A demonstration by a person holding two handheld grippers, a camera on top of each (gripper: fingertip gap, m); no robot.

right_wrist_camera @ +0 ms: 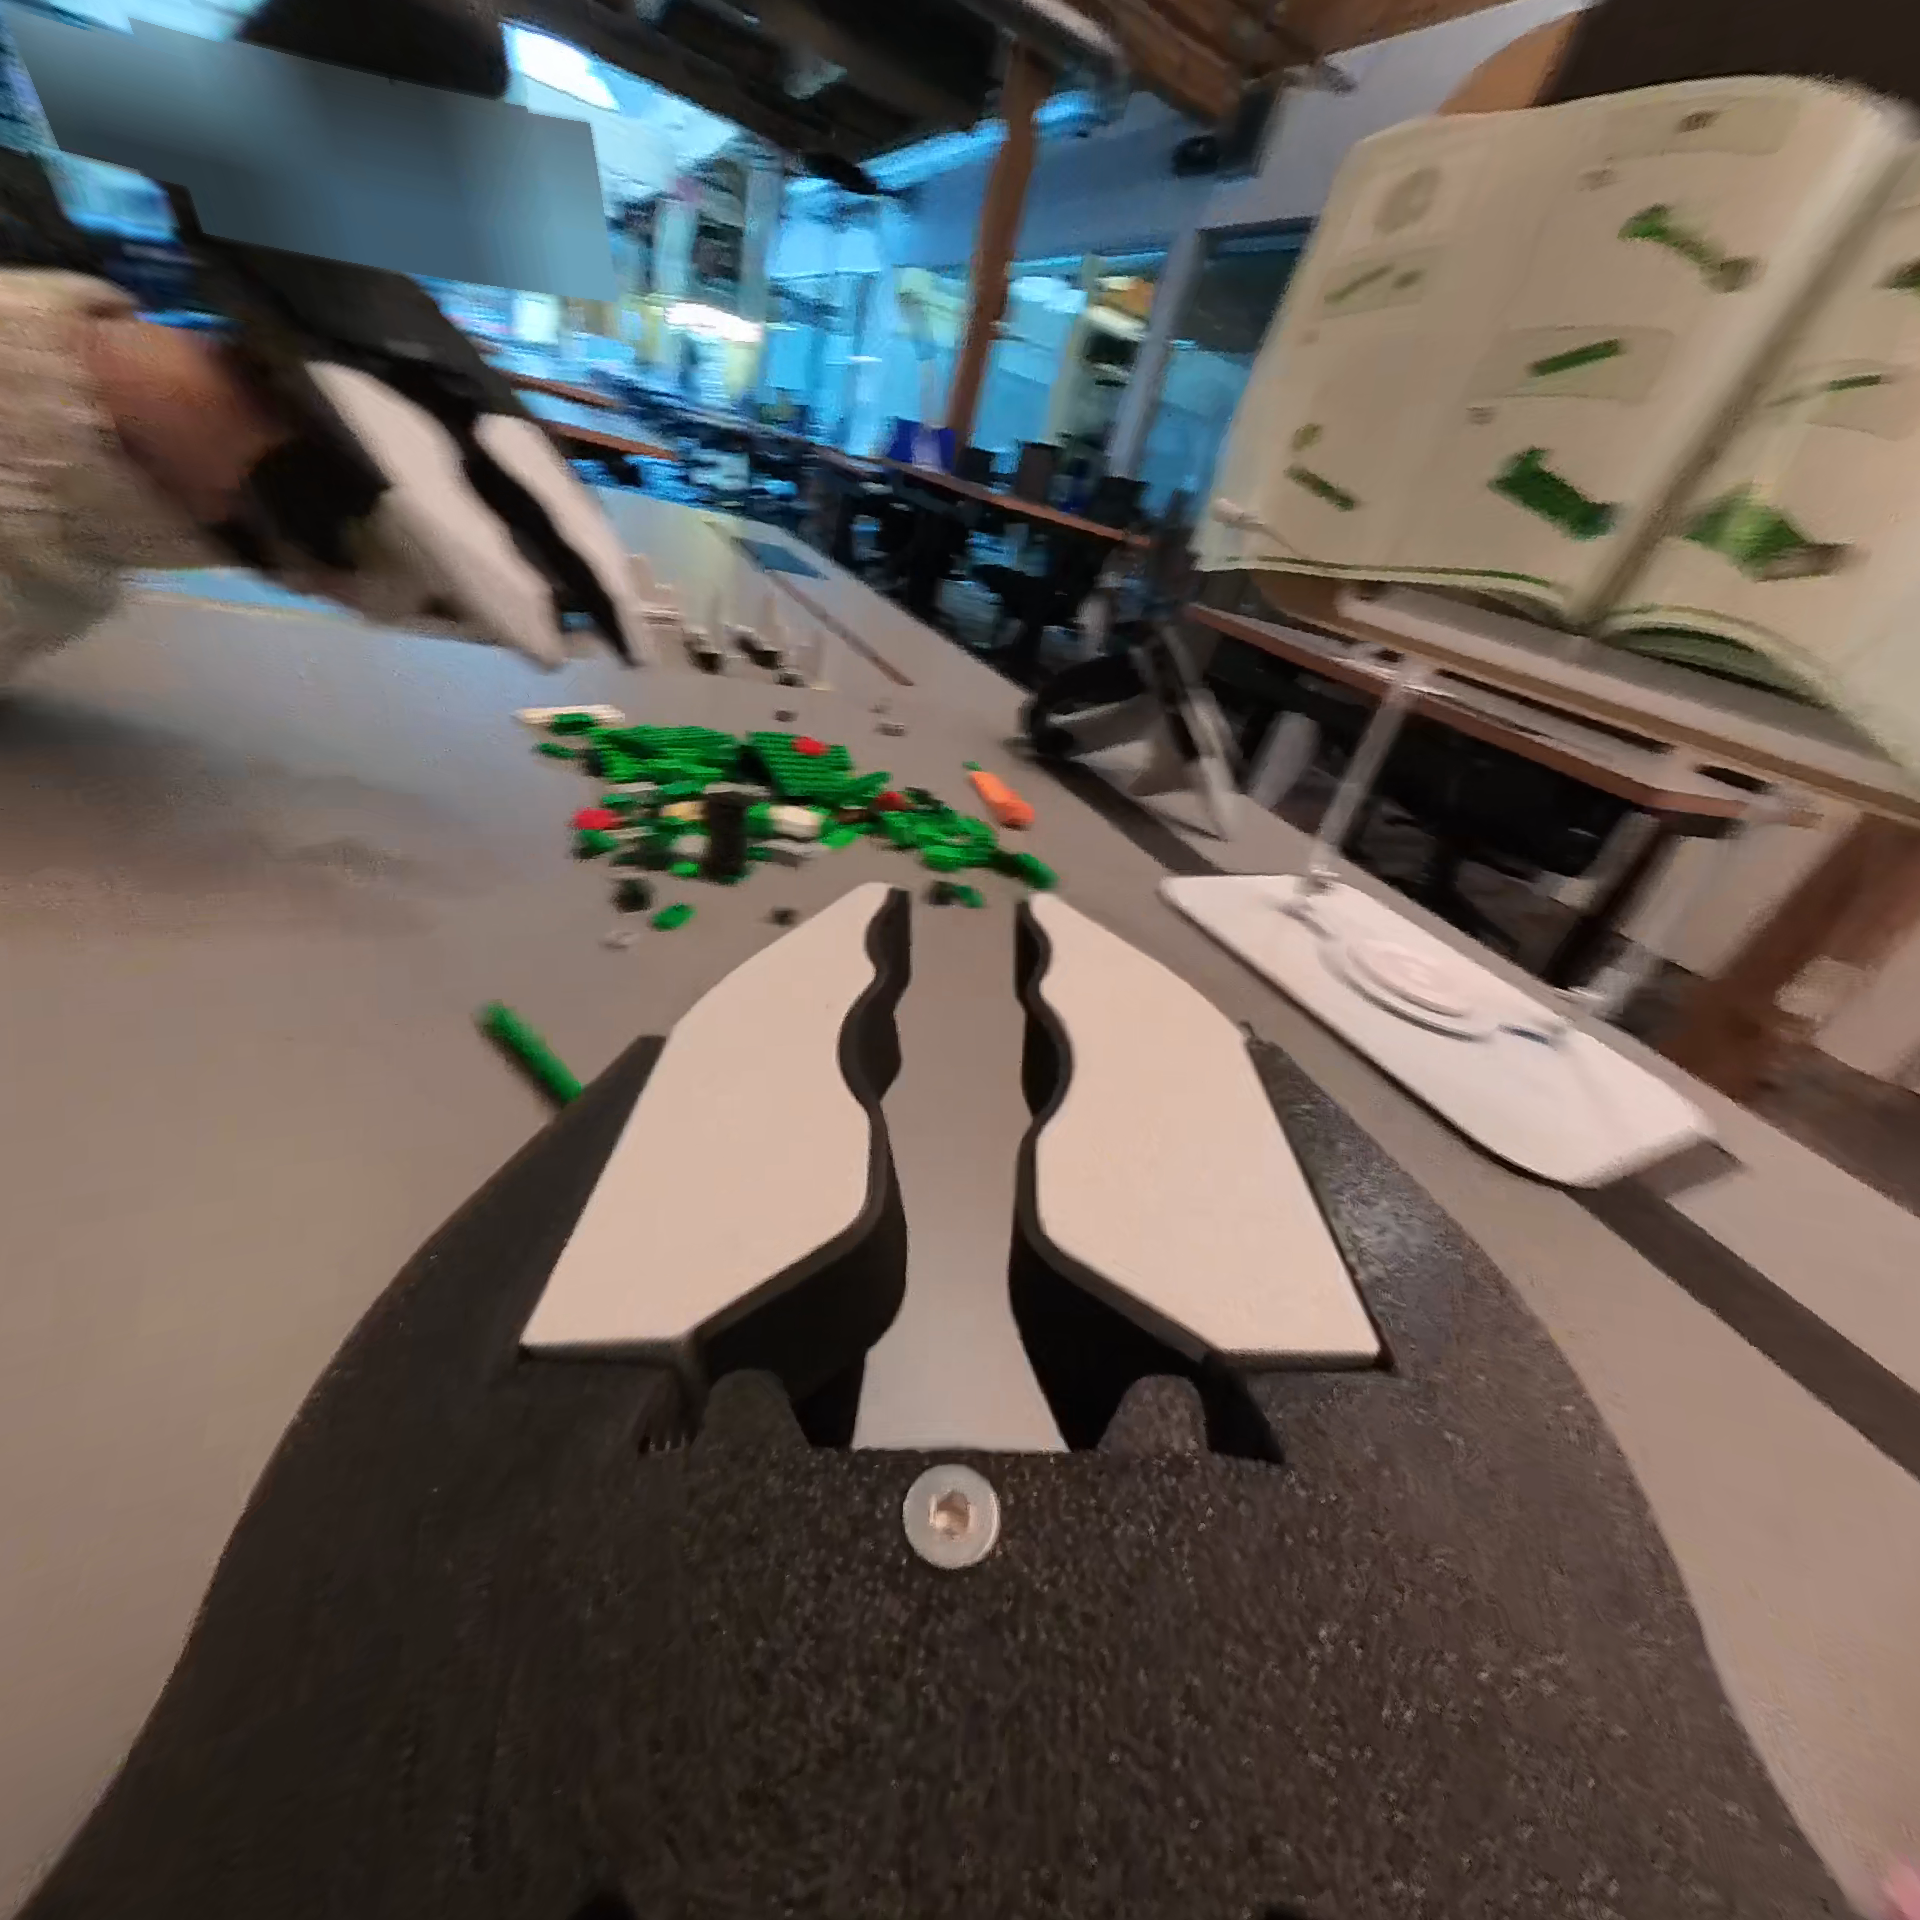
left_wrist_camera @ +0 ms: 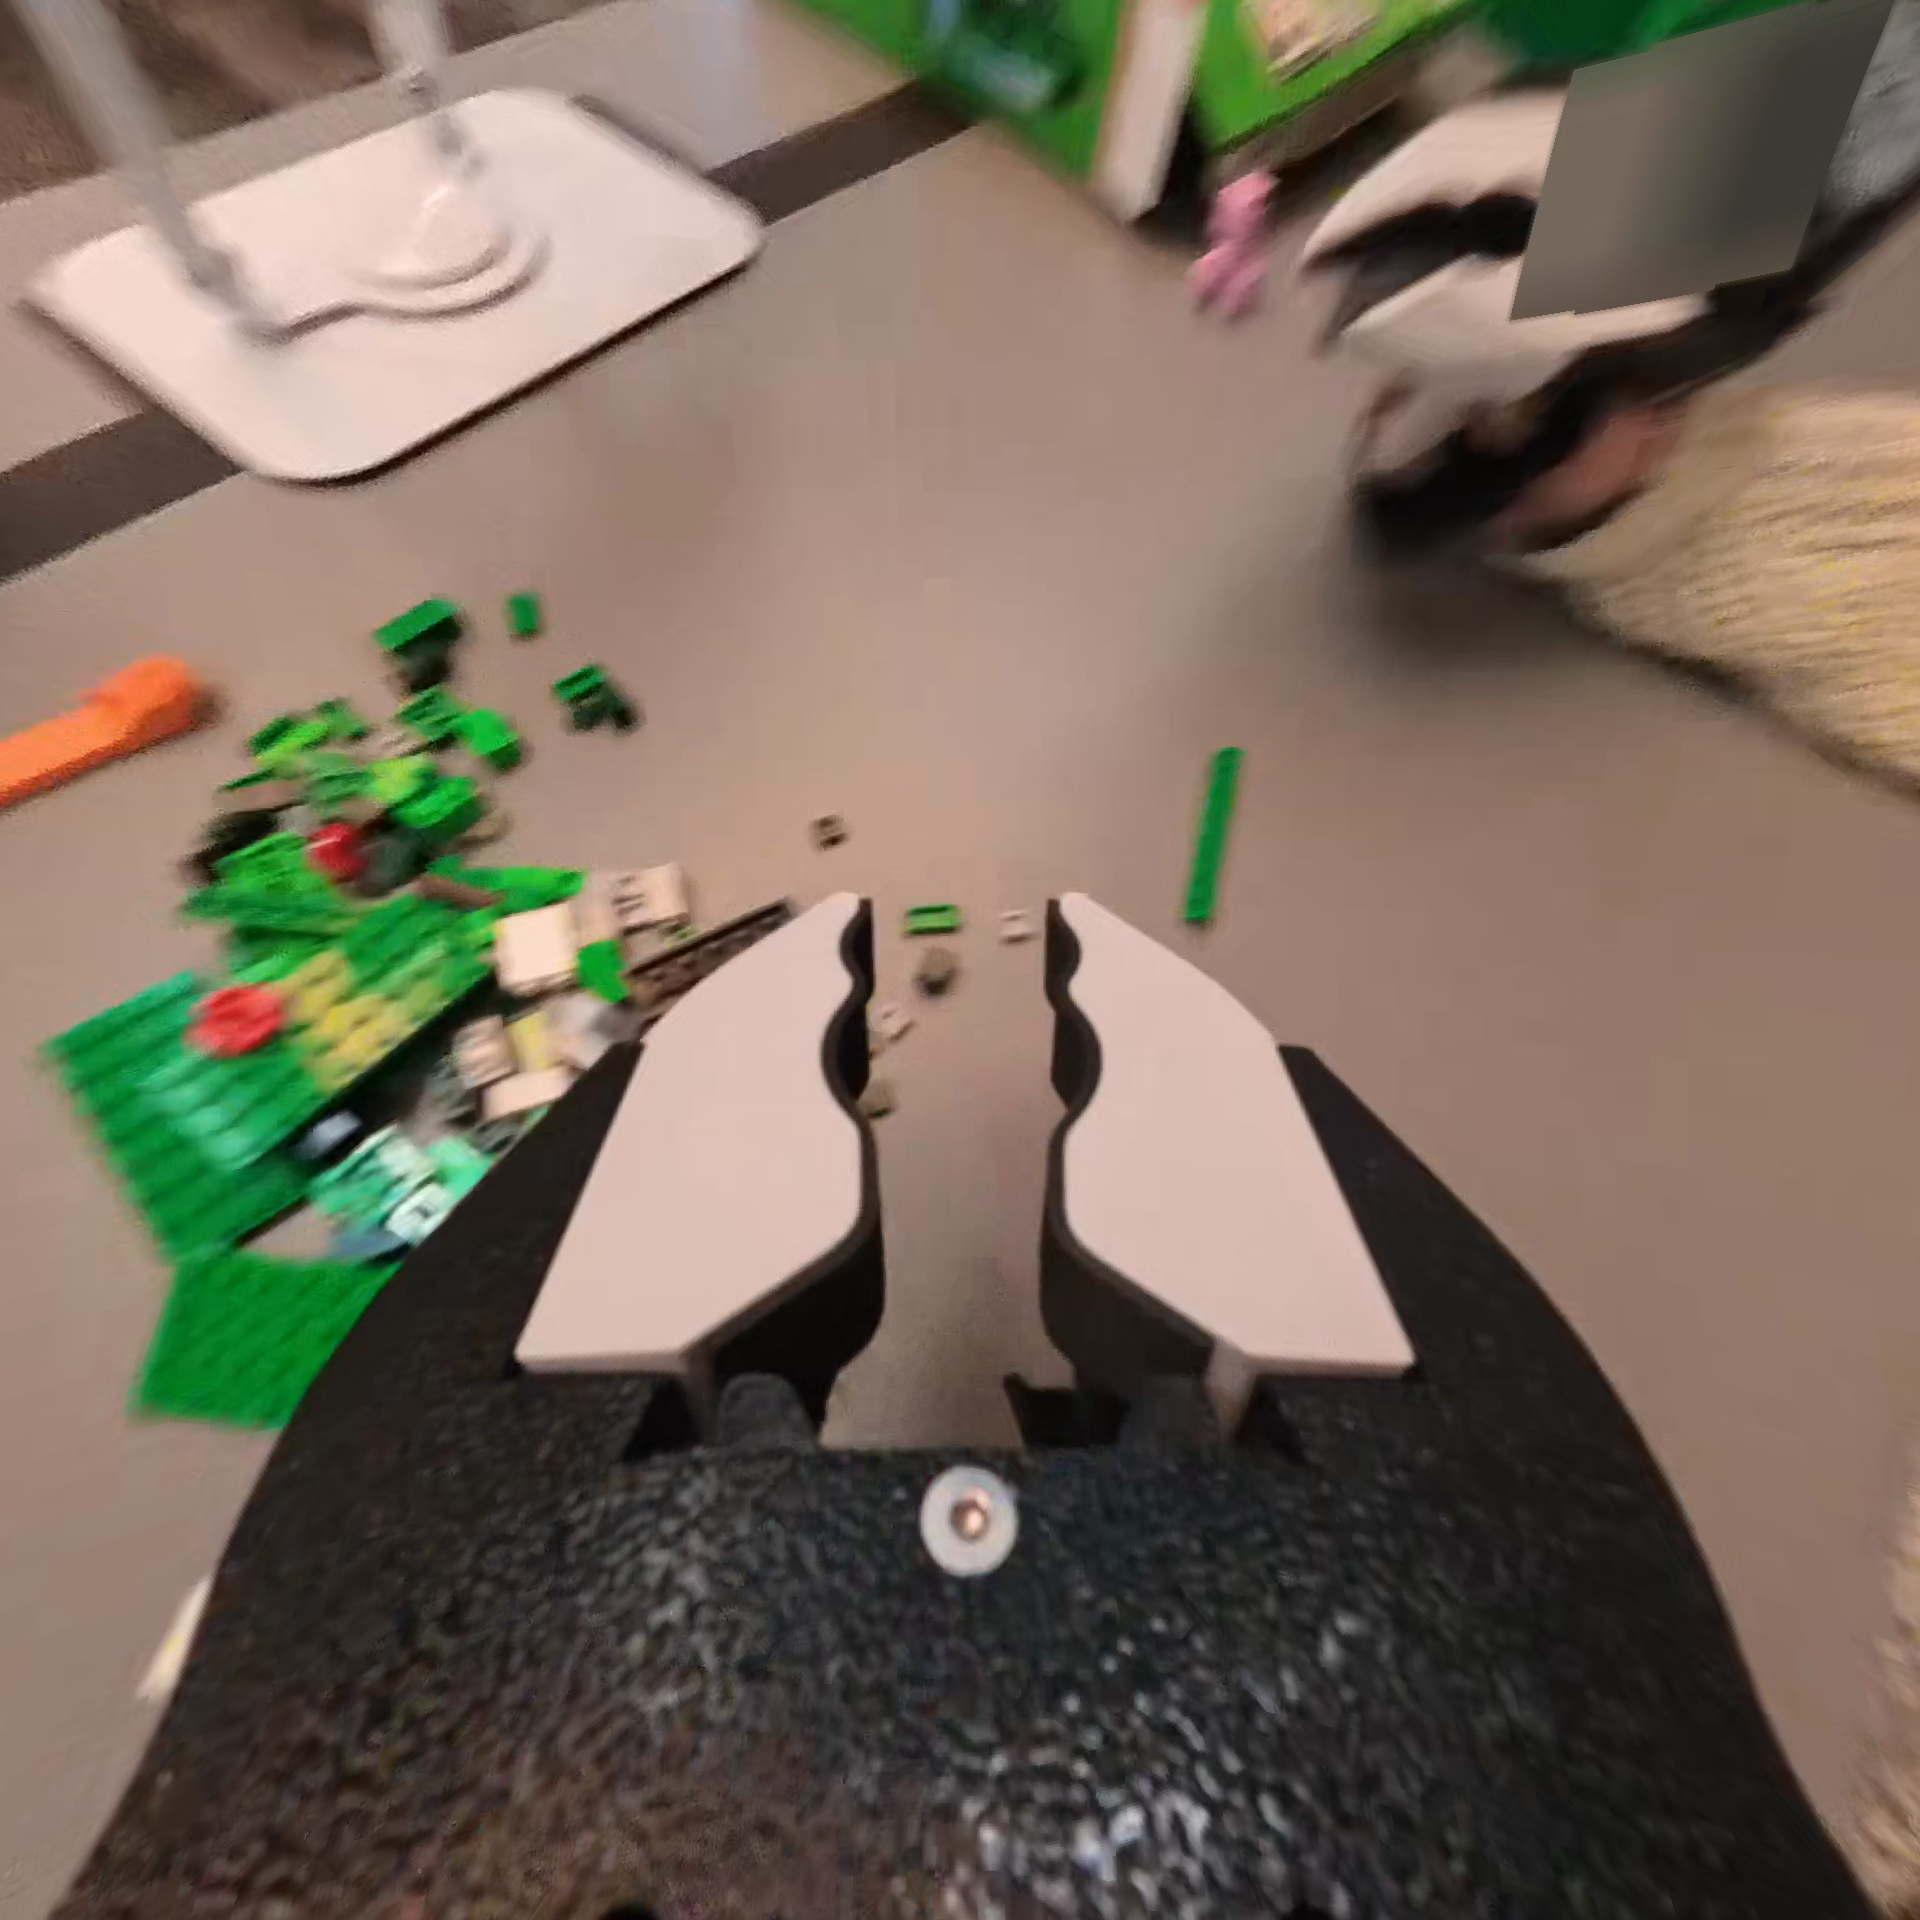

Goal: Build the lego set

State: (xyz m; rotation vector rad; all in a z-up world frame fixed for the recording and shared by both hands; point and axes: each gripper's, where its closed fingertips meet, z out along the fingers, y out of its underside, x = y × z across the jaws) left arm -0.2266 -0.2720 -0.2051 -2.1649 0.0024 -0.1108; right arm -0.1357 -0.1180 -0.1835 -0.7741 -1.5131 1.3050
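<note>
Lego pile loose on bench | left hand-held gripper, right hand-held gripper narrowly parted, empty | risk: scattering tiny bricks (views blurred)

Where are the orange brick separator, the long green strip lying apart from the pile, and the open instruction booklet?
orange brick separator (left_wrist_camera: 99, 727), left wrist view, middle of its orange body.
long green strip (left_wrist_camera: 1212, 836), left wrist view, midway along its length.
instruction booklet (right_wrist_camera: 1621, 343), right wrist view, on its open page.
</note>
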